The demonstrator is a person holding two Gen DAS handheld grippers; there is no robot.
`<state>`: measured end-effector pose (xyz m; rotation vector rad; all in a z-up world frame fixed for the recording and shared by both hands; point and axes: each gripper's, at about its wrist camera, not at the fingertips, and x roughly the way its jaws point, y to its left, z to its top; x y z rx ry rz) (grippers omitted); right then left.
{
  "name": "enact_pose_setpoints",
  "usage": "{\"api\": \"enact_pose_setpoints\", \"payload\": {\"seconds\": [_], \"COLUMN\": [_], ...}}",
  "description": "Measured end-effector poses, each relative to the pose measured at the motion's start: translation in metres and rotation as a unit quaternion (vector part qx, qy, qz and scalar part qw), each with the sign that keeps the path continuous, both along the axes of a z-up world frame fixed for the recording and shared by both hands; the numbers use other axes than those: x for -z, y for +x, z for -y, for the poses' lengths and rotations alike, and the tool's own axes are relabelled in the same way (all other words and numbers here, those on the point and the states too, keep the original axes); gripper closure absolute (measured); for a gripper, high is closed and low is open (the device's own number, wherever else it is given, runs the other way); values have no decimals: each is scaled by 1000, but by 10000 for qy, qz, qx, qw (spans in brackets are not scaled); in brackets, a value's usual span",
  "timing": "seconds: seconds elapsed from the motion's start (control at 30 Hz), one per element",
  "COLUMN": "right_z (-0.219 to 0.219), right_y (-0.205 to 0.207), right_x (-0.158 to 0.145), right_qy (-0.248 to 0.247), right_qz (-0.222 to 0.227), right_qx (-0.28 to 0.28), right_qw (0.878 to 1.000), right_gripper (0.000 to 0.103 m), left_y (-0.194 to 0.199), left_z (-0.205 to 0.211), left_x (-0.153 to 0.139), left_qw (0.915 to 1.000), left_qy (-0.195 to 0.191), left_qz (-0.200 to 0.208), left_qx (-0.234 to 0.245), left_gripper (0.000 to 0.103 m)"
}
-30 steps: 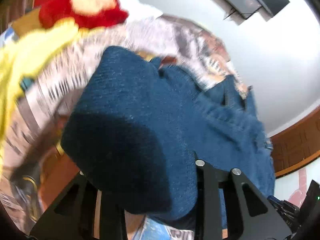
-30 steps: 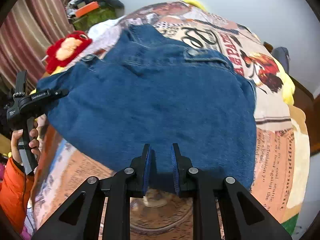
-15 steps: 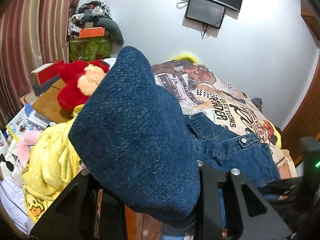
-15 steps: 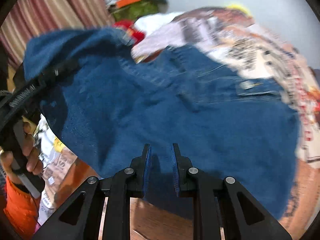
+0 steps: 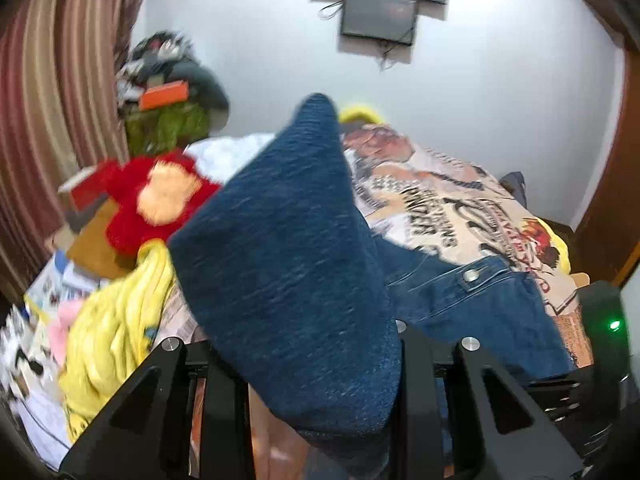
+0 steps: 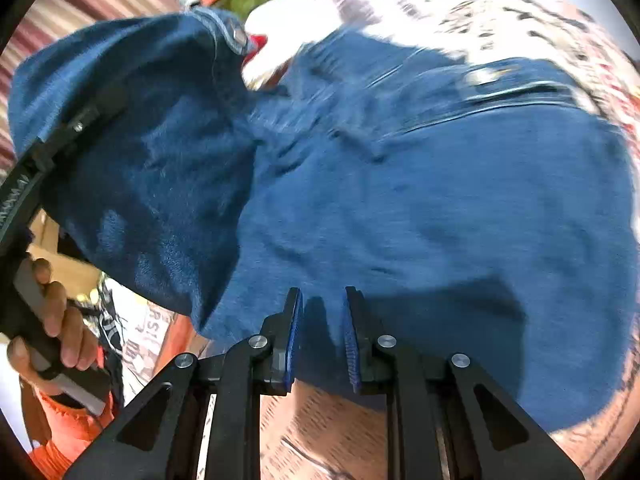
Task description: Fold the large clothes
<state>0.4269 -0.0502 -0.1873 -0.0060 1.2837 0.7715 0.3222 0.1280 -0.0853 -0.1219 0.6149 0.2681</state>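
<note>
Denim jacket [image 6: 440,200] lies spread over the printed bedspread [image 5: 440,200], w/ one corner lifted up. Left gripper [image 5: 316,360] is clamped on that raised corner, cloth draped over its jaws. Right gripper [image 6: 320,332] pinches the jacket's near hem, jaws nearly together w/ denim between the blue pads [image 6: 294,340]. Red plush toy [image 5: 152,200] & yellow blanket [image 5: 116,320] sit left.
</note>
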Motion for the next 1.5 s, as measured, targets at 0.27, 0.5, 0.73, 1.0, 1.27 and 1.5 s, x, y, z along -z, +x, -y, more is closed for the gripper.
{"api": "enact_pose_setpoints", "payload": {"seconds": [0.27,0.5,0.73,1.0,1.27,1.5], "right_z": [96,176,230,250,238,208], "right_y": [-12,-36,-63,-87,-104,-100], "right_x": [-38,-46,-43,-44,-72,-96], "right_qy": [-103,-91,-119,-280,-467,-334], "right_qz": [695,726,820,901,1476,1842], "right_qx": [723,1333,1855,1990,1738,1422], "right_qw": [9949,9884,9792,9754,9725,9720], "right_gripper": [88,88,88,88,88,88], "left_y": [28,35,33,22,9,-10], "left_z": [97,187,233,247,224,156], "left_x": [-23,2,54,79,45,-6], "left_qw": [9930,9729,9513,9386,9343,9598], "left_qy": [647,1202,1435,1419,-9,11], "left_qz": [271,17,-827,-1439,-1635,-993], "left_qx": [951,1973,2601,2797,3167,2624], "left_gripper": [76,76,76,53,24,16]}}
